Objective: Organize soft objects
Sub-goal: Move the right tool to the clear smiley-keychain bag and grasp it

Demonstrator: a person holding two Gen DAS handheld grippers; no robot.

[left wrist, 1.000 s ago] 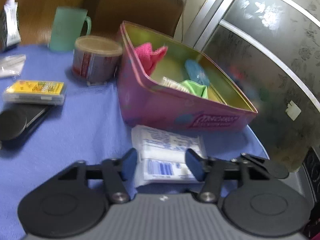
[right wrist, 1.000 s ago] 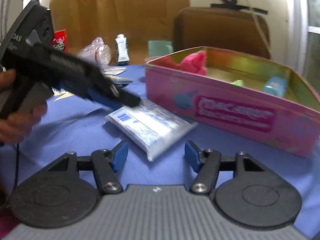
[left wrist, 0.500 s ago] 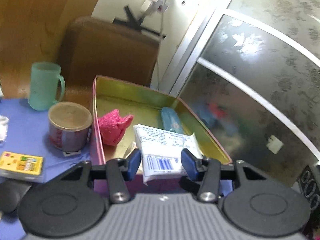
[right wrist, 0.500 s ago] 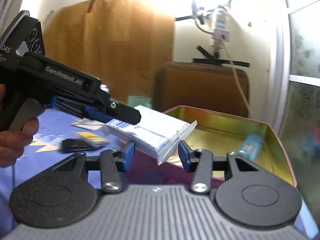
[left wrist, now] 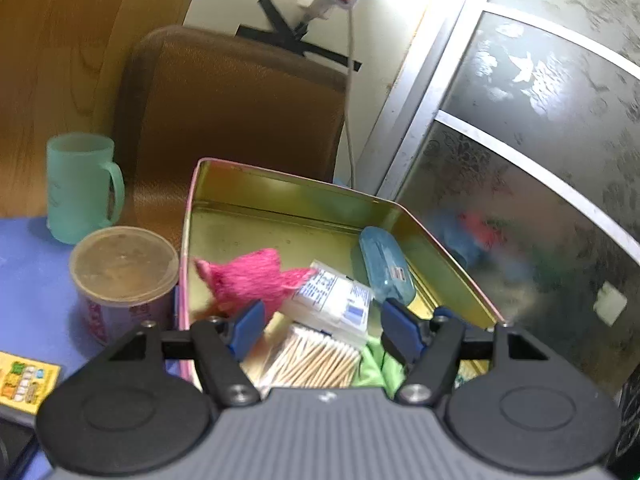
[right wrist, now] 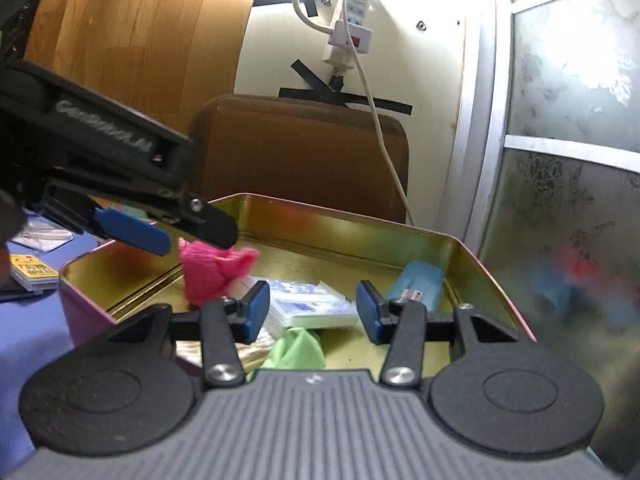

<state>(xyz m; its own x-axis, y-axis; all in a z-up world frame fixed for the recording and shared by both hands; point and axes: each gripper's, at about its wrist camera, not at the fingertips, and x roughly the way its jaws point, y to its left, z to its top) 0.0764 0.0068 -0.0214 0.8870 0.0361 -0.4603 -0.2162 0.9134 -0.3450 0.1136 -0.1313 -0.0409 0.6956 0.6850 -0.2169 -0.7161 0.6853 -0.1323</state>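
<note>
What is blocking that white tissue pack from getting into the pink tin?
Nothing visible. The tissue pack already lies inside the tin, beside the pink cloth. The left gripper, jaws just opened, hangs above it, holding nothing.

A brown padded chair back [right wrist: 304,152] stands at the far side of the blue-covered surface [left wrist: 28,280]. Behind it rises a cream wall [right wrist: 416,64], where a white power strip [right wrist: 352,12] hangs, held with strips of black tape [right wrist: 344,94]; its white cable [right wrist: 384,136] drops down across the chair back. To the left is a wooden panel [right wrist: 132,36]. To the right stands a sliding door of frosted patterned glass [left wrist: 532,92] in a pale metal frame [left wrist: 416,92]. Bright light falls on the wall's upper part.
</note>
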